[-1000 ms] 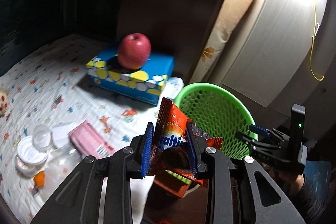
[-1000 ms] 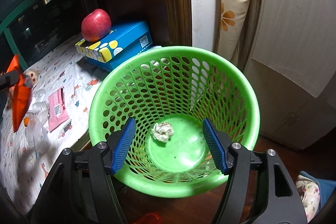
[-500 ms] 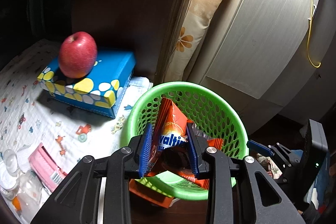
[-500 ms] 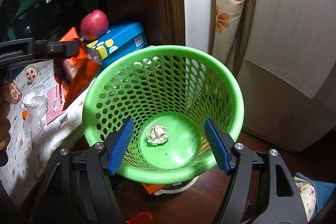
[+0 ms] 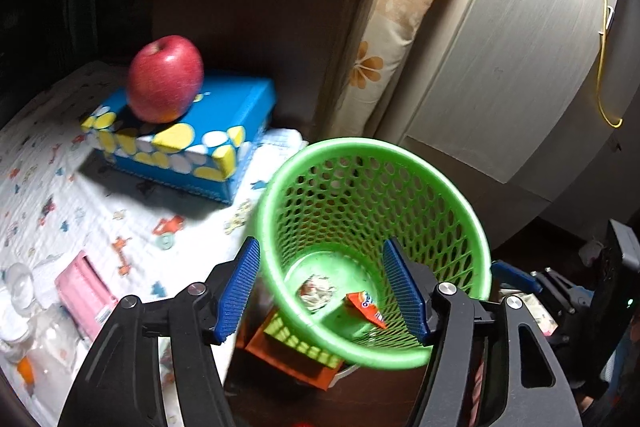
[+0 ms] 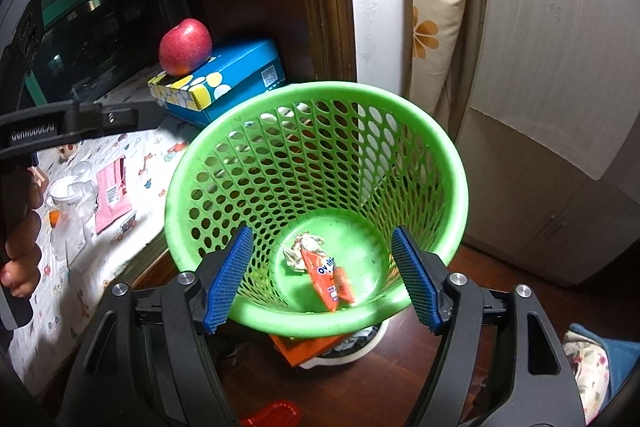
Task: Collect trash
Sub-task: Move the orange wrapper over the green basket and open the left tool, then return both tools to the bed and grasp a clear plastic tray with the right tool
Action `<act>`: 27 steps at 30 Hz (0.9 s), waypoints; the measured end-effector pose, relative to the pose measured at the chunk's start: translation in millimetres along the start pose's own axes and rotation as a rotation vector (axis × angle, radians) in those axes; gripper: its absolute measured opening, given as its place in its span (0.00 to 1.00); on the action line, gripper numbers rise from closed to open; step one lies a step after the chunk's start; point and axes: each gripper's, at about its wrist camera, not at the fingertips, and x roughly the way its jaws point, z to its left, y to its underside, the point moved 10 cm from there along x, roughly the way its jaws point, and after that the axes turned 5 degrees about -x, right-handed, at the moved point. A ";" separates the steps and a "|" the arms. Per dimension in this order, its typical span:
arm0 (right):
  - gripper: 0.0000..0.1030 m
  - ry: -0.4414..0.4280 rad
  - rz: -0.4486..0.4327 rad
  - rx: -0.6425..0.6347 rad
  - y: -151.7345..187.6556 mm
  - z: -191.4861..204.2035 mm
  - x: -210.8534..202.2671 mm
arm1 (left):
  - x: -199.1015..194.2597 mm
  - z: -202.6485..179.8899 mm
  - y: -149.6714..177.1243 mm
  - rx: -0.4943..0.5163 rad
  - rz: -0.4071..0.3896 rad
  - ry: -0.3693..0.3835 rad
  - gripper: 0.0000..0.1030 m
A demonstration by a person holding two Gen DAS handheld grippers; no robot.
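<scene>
Our left gripper [image 5: 320, 291] is opening, nothing between its jaws — the orange wrapper [image 6: 328, 277] lies in the green basket [image 6: 452, 163] beside crumpled paper [image 6: 298, 251]. Our right gripper [image 6: 320, 281] is opening too, seemingly empty. The wrapper is light, crinkly, slippery — pinch an edge.

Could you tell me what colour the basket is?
Bright green basket, clearest in the right wrist view.

A green mesh basket [image 5: 460, 223] sits below the left gripper [image 5: 322, 291], whose jaws are opening with nothing pressed between them. Inside the basket lie 1 orange snack wrapper [image 5: 366, 309] and 1 crumpled paper ball [image 5: 318, 293]. Beyond the basket, a red apple [image 5: 165, 79] rests on a blue tissue box [image 5: 224, 131].
</scene>
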 end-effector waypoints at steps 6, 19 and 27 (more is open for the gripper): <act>0.73 -0.032 -0.008 -0.027 -5.5 25.7 -0.6 | -31.1 49.5 12.6 -0.074 -0.034 -0.072 0.62; 0.76 -0.135 -0.003 -0.137 -16.8 114.7 7.5 | -97.9 184.2 59.8 -0.256 -0.068 -0.274 0.62; 0.76 -0.199 0.000 -0.206 -17.6 166.5 9.3 | -126.7 242.4 107.3 -0.323 -0.072 -0.310 0.62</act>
